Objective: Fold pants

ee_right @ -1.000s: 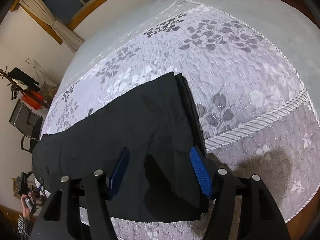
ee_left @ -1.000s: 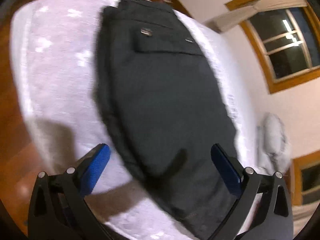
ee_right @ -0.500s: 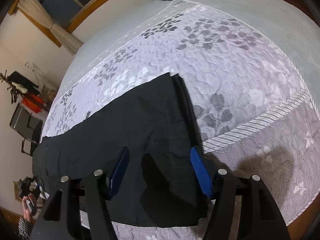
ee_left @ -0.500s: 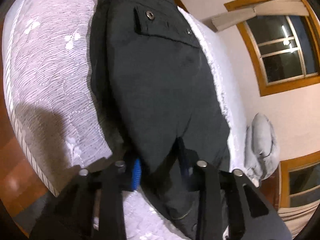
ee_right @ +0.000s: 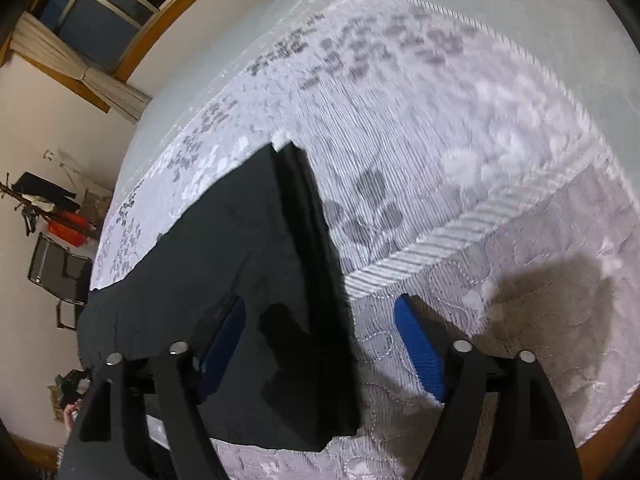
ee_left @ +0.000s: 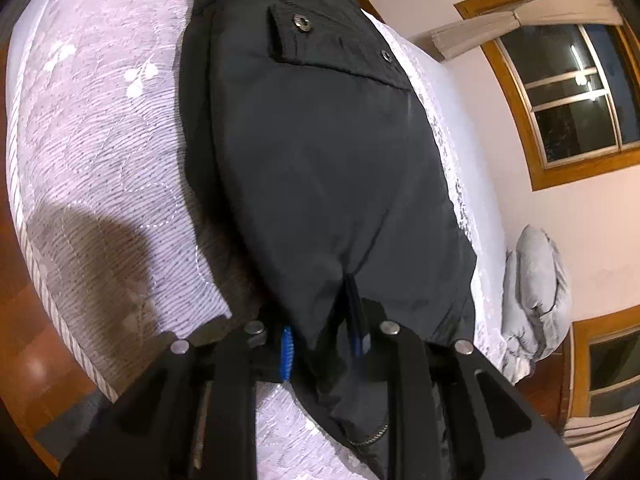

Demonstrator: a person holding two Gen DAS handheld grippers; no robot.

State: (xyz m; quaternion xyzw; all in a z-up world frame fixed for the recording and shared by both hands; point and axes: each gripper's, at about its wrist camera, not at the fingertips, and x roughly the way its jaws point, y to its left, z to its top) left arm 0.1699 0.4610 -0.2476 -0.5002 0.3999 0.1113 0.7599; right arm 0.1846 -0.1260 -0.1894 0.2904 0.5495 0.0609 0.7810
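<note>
Black pants (ee_left: pixel 320 152) lie flat along the bed, with a buttoned back pocket (ee_left: pixel 332 48) at the far end. My left gripper (ee_left: pixel 322 344) is shut on the near edge of the pants, the cloth bunched between its blue pads. In the right wrist view the leg end of the pants (ee_right: pixel 240 280) lies on the bed with a folded hem edge (ee_right: pixel 312 240). My right gripper (ee_right: pixel 320 344) is open and straddles that hem edge, one pad (ee_right: pixel 220 340) over the cloth and the other (ee_right: pixel 420 352) over the bedspread.
The bed has a pale floral quilted bedspread (ee_right: pixel 440 120). A grey pillow or blanket (ee_left: pixel 536 296) lies at its far side. Windows with wooden frames (ee_left: pixel 568 92) are on the wall. A chair (ee_right: pixel 60 276) and clutter stand by the wall. Wood floor (ee_left: pixel 24 344) borders the bed.
My left gripper came down and closed on the near edge of the pants. My right gripper moved right and lower, so it now straddles the hem edge, still open.
</note>
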